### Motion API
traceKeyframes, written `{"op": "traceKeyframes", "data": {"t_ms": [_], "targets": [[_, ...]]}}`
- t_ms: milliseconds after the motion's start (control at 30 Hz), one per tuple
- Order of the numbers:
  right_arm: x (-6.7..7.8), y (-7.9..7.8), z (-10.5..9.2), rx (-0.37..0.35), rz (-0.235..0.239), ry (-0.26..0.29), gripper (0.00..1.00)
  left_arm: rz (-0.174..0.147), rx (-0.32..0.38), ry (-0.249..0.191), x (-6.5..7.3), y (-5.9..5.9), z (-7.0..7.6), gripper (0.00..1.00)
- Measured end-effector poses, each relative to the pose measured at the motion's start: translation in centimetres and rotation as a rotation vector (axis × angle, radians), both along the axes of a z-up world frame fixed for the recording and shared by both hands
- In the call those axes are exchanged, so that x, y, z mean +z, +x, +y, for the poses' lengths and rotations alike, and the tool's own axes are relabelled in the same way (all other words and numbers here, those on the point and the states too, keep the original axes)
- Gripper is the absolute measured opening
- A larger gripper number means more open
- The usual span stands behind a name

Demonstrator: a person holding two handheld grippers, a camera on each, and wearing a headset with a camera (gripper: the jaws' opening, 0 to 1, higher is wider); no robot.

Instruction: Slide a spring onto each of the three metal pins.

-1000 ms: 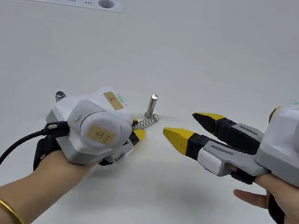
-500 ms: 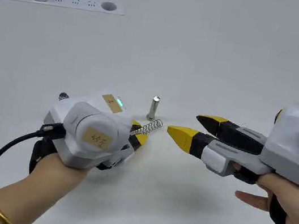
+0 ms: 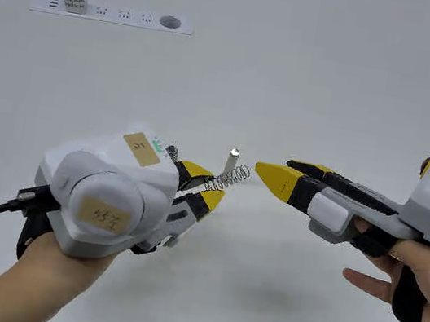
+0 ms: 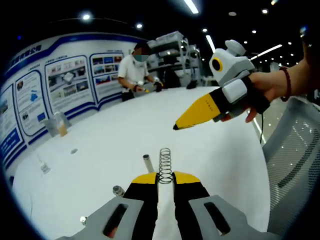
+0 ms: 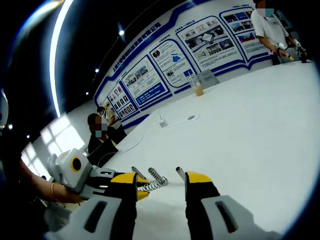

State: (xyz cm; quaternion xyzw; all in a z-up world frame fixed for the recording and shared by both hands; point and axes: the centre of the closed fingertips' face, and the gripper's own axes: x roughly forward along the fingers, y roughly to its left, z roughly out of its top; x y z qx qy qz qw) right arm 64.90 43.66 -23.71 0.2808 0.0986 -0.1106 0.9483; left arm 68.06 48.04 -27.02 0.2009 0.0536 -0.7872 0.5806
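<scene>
No text is legible. Two tan stickers (image 3: 141,149) on the body of the left hand-held gripper (image 3: 212,185) carry handwritten marks, too blurred to decipher. The wall boards (image 4: 70,82) in both gripper views carry headings and printed panels, too small to read.

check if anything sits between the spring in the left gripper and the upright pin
Nothing visible does. The spring, pinched in the left gripper, hangs just beside the pin over bare table; the open right gripper hovers off to one side.
</scene>
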Motion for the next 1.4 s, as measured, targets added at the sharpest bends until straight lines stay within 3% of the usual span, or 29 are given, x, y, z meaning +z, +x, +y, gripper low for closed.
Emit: {"op": "traceKeyframes", "data": {"t_ms": [300, 533, 667, 767, 867, 1067, 1400], "targets": [[0.2, 1.2, 1.6, 0.061, -0.028, 0.058, 0.33, 0.007, -0.01, -0.078, 2.0, 0.3, 1.3, 0.1], [0.9, 2.1, 2.9, 0.114, -0.065, 0.107, 0.3, 0.037, -0.022, -0.131, 3.3, 0.2, 1.7, 0.1], [1.2, 2.4, 3.4, 0.132, -0.073, 0.103, 0.29, 0.047, -0.023, -0.152, 3.6, 0.1, 2.0, 0.1], [1.4, 2.6, 4.0, 0.143, -0.092, 0.147, 0.28, 0.059, -0.021, -0.172, 3.9, 0.1, 2.2, 0.1], [1.7, 2.8, 4.2, 0.139, -0.115, 0.174, 0.27, 0.067, -0.024, -0.18, 4.1, 0.0, 2.4, 0.1], [1.6, 3.1, 5.2, 0.175, -0.11, 0.177, 0.21, 0.076, -0.035, -0.203, 4.7, -0.3, 2.6, 0.1], [1.9, 3.3, 6.0, 0.206, -0.125, 0.177, 0.14, 0.098, -0.026, -0.179, 4.4, -0.2, 2.9, 0.11]]}}
